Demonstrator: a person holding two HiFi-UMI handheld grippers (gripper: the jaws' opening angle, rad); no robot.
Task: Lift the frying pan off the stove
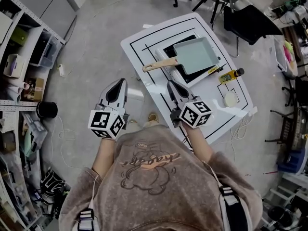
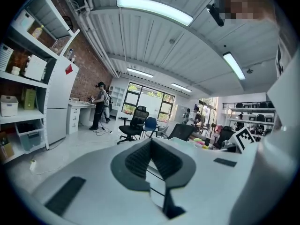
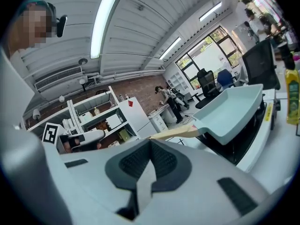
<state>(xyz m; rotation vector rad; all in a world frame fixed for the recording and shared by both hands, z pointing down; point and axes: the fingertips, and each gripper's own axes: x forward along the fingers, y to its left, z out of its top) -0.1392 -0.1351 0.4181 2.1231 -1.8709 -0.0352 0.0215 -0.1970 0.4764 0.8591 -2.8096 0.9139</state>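
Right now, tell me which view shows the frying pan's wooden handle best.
The head view: the whole handle shows from above, sticking out from the pan on the stove. The right gripper view catches it low and side-on, just beyond the right gripper. The left gripper view misses it.

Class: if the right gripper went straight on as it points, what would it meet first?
Probably the frying pan's wooden handle, just beyond the right gripper; depth is unclear.
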